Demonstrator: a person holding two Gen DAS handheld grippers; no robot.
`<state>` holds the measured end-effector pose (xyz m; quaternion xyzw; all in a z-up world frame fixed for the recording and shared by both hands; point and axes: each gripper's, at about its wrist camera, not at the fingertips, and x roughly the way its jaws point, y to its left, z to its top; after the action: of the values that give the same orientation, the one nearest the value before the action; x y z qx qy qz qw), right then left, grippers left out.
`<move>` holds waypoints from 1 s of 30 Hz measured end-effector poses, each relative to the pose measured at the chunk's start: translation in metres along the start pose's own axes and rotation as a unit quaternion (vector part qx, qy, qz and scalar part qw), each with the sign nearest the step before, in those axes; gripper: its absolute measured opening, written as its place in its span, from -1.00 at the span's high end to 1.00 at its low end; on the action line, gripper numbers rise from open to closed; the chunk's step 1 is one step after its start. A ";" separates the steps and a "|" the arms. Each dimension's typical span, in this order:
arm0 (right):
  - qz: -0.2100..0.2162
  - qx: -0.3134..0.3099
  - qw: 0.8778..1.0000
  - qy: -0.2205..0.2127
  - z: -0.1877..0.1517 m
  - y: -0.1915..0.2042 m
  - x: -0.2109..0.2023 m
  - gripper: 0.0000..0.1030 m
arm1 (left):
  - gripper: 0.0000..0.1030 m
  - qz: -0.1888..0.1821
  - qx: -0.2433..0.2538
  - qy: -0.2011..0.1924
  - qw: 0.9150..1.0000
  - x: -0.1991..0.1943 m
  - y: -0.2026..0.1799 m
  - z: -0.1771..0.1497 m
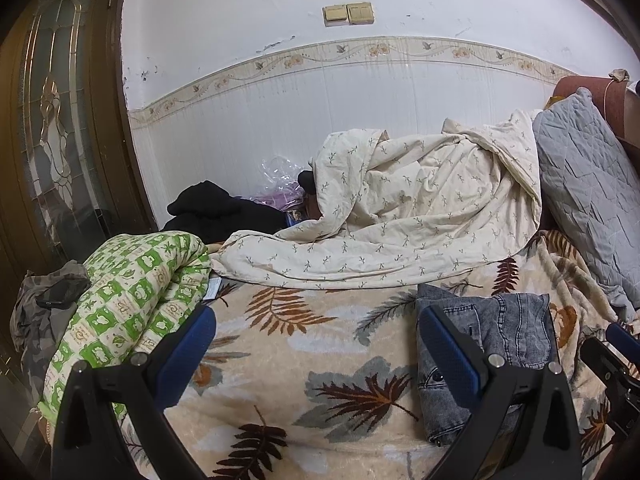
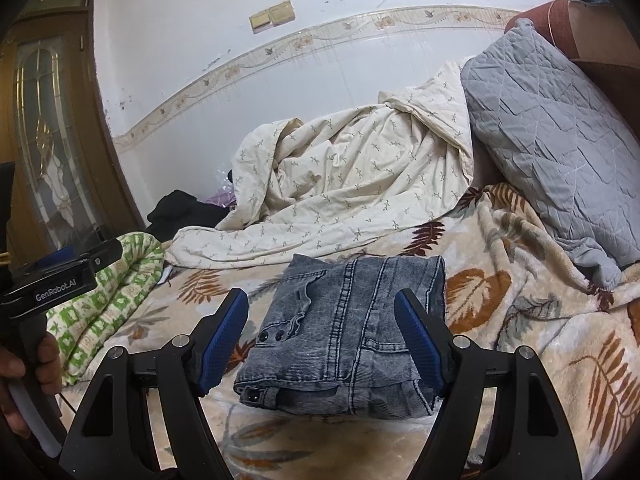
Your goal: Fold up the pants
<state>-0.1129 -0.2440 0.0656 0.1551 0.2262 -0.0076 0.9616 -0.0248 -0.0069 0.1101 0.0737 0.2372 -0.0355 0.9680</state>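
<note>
Seen first from the left wrist view, the left gripper (image 1: 316, 344) hangs over the leaf-print blanket (image 1: 288, 364) with its blue fingers (image 1: 188, 356) wide apart and nothing between them. The folded pants (image 1: 504, 352), grey washed denim, lie on the blanket toward its right side, just beyond and partly behind the right-hand finger; whether that finger touches them cannot be told. The bundle's long axis runs from the near edge of the bed toward the wall. A green checked quilt (image 1: 128, 304) is rolled along the blanket's left edge, a cream duvet (image 1: 404, 216) is heaped at the far side by the wall, and a grey pillow (image 1: 588, 200) leans at the far right corner. The other gripper's tip (image 1: 622, 340) shows at the right border.

From the right wrist view, the right gripper (image 2: 322, 340) sits with its fingers (image 2: 222, 340) spread on either side of the pants (image 2: 352, 332), not clamped on them. The pants form a compact stack in the middle of the blanket (image 2: 520, 320); the waistband with its buttons faces the near edge, and the folded end points toward the duvet (image 2: 352, 184). The left gripper (image 2: 60, 276), held by a hand (image 2: 24, 376), shows at the left.
</note>
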 end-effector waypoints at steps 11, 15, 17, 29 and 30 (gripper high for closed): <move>-0.001 -0.004 1.000 0.008 -0.001 -0.001 0.004 -0.47 | -1.00 -0.002 0.005 0.004 1.000 0.003 -0.001 -0.001; -0.002 -0.003 1.000 0.008 -0.001 -0.001 0.004 -0.47 | -1.00 -0.004 0.004 0.007 1.000 0.004 -0.001 -0.002; -0.005 -0.001 1.000 0.009 -0.001 -0.003 0.004 -0.47 | -1.00 -0.005 0.004 0.009 1.000 0.006 -0.001 -0.003; -0.015 0.038 0.998 0.043 0.000 -0.025 0.013 -0.47 | -1.00 -0.005 0.036 0.047 0.998 0.031 -0.020 -0.025; -0.015 0.037 0.998 0.044 0.000 -0.025 0.013 -0.47 | -1.00 -0.006 0.036 0.046 0.998 0.031 -0.020 -0.025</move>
<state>-0.1035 -0.2674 0.0522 0.1873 0.2705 -0.0237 0.9440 -0.0109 -0.0240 0.0717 0.1091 0.2805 -0.0461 0.9525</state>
